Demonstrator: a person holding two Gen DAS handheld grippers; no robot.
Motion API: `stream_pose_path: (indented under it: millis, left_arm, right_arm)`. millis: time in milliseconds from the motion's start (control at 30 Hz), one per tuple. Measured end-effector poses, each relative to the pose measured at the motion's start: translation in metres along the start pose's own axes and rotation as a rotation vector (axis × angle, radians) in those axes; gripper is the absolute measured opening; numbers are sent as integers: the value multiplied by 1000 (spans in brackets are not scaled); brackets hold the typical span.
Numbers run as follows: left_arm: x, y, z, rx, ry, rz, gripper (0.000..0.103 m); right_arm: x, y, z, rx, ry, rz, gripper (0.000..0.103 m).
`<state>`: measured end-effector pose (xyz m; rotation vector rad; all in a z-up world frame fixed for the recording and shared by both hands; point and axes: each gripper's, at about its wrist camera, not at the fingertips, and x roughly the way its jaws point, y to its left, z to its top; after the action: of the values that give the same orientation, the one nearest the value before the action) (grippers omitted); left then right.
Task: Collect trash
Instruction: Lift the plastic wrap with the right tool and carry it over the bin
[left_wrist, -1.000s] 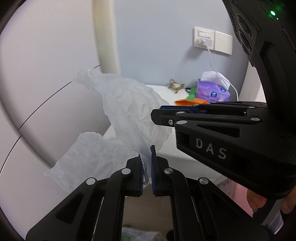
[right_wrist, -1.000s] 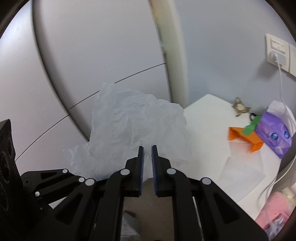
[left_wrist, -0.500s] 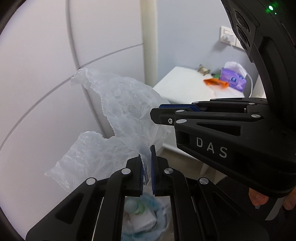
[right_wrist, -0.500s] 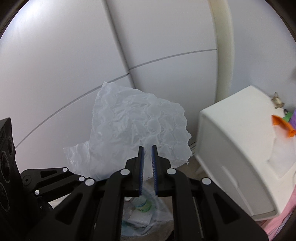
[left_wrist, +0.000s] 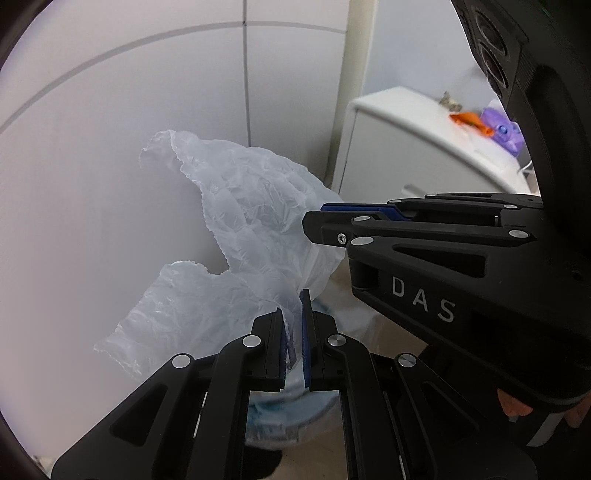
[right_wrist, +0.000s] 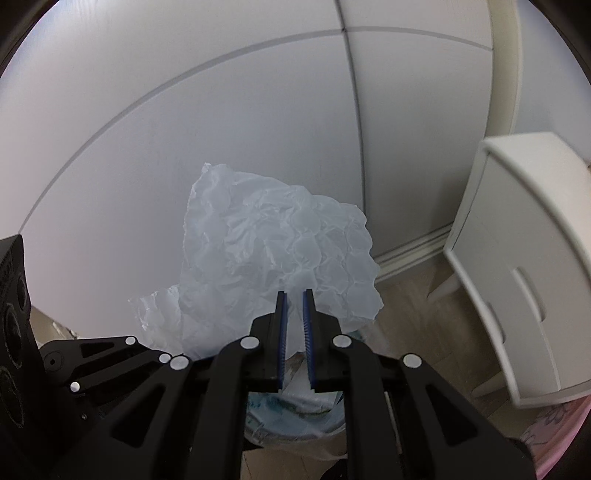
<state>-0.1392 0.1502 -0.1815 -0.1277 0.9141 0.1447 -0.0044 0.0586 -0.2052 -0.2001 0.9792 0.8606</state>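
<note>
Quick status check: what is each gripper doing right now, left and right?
Left gripper: shut on the bubble wrap sheet.
Right gripper: shut on the same bubble wrap sheet, above the trash bin.

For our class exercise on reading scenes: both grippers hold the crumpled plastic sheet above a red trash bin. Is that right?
Not quite: the bin beneath is lined with a pale blue bag, not red, as the right wrist view shows. The rest holds: the left gripper and right gripper both pinch the crumpled plastic sheet above it.
</note>
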Motion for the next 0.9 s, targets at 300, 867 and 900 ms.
stream_pose_path:
  millis: [300, 867, 900]
  left_arm:
    - [37, 21, -39, -91, 109, 5, 5]
    - [131, 49, -79, -219, 346, -19, 6]
    - [135, 50, -83, -222, 356, -20, 6]
  right_arm:
    - [62, 7, -26, -25, 117, 2, 11]
    - [150, 5, -63, -17, 337, -4, 11]
    - [154, 5, -66, -17, 346, -5, 11]
